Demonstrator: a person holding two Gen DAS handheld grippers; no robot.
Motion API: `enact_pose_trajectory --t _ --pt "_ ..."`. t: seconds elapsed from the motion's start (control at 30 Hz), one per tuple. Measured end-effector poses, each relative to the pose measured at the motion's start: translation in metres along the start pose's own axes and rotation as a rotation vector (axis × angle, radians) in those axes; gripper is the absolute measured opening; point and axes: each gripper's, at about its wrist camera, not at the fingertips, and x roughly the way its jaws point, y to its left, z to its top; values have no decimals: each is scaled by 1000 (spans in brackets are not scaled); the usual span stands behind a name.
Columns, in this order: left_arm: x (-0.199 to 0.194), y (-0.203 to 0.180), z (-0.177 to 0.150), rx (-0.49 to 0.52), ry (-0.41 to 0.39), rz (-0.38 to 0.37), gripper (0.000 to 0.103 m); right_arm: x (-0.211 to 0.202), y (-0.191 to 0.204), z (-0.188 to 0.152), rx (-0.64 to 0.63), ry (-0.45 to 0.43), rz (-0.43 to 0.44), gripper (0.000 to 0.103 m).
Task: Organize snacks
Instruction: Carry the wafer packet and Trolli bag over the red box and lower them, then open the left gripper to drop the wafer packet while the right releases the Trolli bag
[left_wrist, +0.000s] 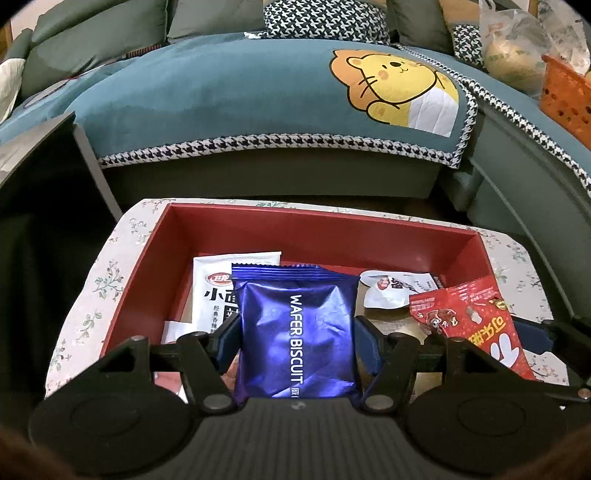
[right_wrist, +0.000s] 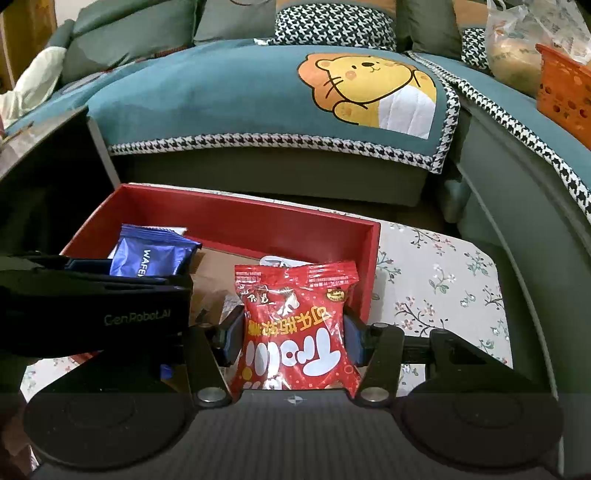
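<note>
While both packets hang over the red box (left_wrist: 155, 258), the left gripper (left_wrist: 295, 341) clamps the blue wafer biscuit packet (left_wrist: 295, 332) and the right gripper (right_wrist: 293, 334) clamps the red snack packet (right_wrist: 295, 325) — their lower ends hidden by the gripper bodies.

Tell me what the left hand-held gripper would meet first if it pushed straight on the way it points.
Probably the white snack packet lying in the red box, just beyond the blue wafer biscuit pack it holds; depth is unclear.

A shiny blue wafer biscuit packet (left_wrist: 295, 332) is hanging upright over the red box (left_wrist: 321, 232), beside a red candy bag (right_wrist: 295, 328) (white lettering, crinkled). A white packet (left_wrist: 218, 288) and a small white pouch (left_wrist: 391, 291) are lying flat inside the box.
</note>
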Motion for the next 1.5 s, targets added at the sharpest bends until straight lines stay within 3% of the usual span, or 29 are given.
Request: enact_pose_trajectory --t 0.7,1.5 --pt "9 3 2 -8 13 14 103 9 0 3 -9 -5 -9 67" --pt "-30 26 0 -75 -21 -31 103 -17 -6 3 -2 -67 -13 82"
